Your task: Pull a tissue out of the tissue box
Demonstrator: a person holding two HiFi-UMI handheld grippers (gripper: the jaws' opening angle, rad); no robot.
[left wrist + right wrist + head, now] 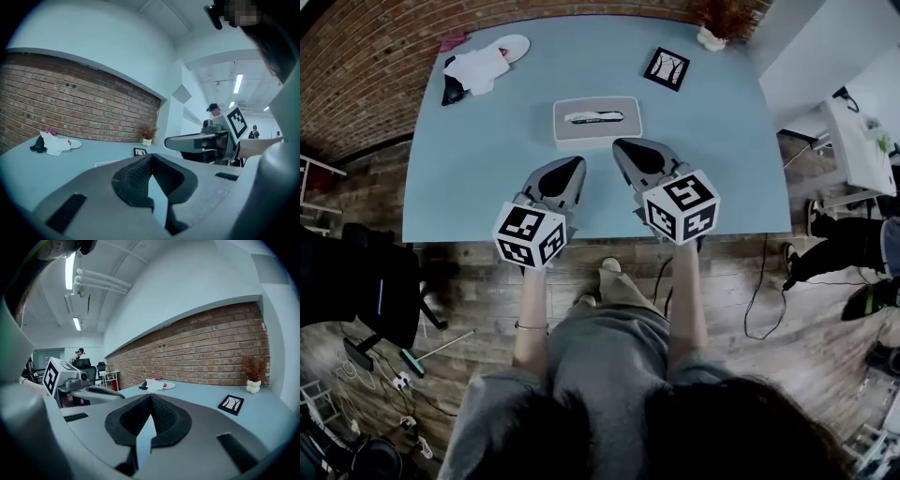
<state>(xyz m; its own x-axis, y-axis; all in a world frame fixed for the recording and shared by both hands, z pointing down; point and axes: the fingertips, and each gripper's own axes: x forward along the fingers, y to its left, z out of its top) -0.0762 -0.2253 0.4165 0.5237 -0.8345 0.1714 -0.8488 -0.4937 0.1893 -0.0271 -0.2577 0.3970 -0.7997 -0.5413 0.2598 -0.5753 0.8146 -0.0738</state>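
Note:
A flat grey tissue box [596,123] lies on the blue table [469,169], with a white tissue [593,117] showing in its top slot. Just in front of the box, my left gripper [578,162] and right gripper [622,143] hover side by side, tips pointing at it without touching. Both are shut with nothing between the jaws. In the left gripper view my left gripper [151,157] shows its jaws meeting at the tip, and a pale edge of the tissue box [107,163] peeks out. The right gripper [151,397] looks the same in its own view.
A white cloth [478,67] with a plate and a dark object lies at the back left. A small framed picture [667,67] and a vase of dried plants [712,36] stand at the back right. A black chair [366,281] stands left of the table.

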